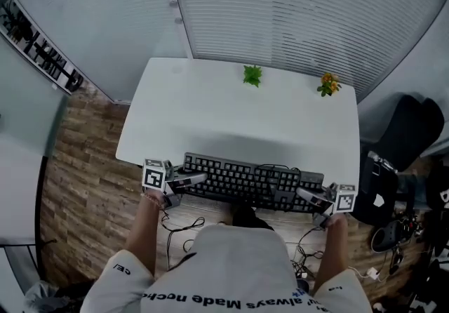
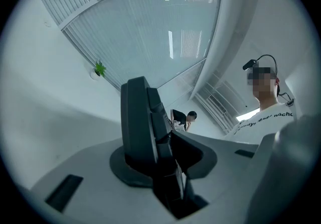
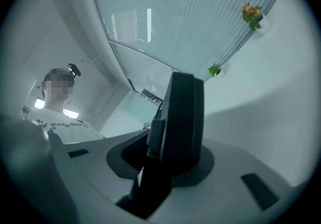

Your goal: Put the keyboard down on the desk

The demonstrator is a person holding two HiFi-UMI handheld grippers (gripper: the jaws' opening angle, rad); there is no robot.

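Observation:
A black keyboard lies crosswise over the front edge of the white desk, with a dark cable looped on its right half. My left gripper is shut on its left end, and my right gripper is shut on its right end. In the left gripper view the keyboard's end stands edge-on between the jaws of the gripper. The right gripper view shows the other end clamped the same way in the gripper. Whether the keyboard rests on the desk or hangs just above it cannot be told.
A small green plant and an orange-flowered plant stand at the desk's far edge. Cables lie on the wooden floor under the front edge. Dark bags and gear crowd the right side. Blinds cover the wall behind.

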